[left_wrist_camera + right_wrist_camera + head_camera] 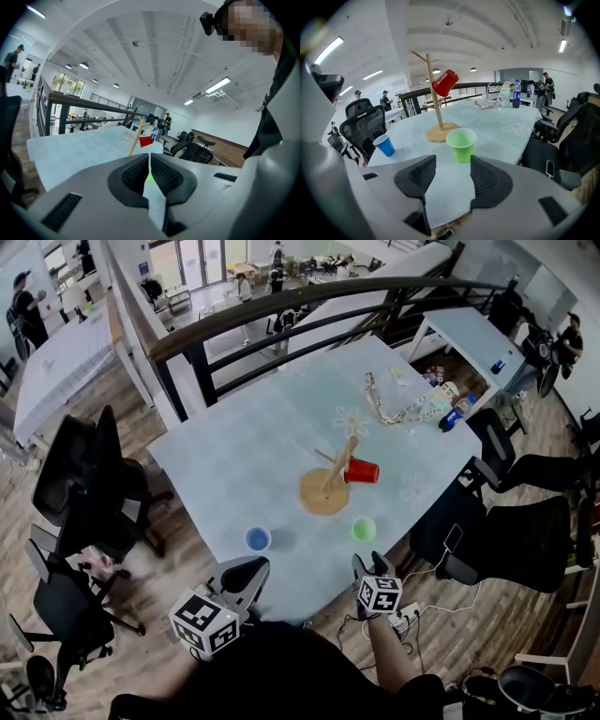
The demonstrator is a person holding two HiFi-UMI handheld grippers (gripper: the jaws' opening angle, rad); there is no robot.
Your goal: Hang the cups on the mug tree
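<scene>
A wooden mug tree (323,491) stands near the middle of the pale table (234,460), with a red cup (362,471) hung on one of its pegs. A green cup (364,529) and a blue cup (258,539) stand upright near the table's front edge. My right gripper (372,563) is open just short of the green cup (461,143), which sits ahead of the gap and apart from the pads. The blue cup (386,144) is off to its left. My left gripper (246,573) hovers at the front edge near the blue cup, shut (149,161) on nothing.
Bottles and a chain-like clutter (412,404) lie at the table's far right corner. Black office chairs (89,484) stand on the left and another chair with a phone on it (469,549) on the right. A dark railing (281,306) runs behind the table.
</scene>
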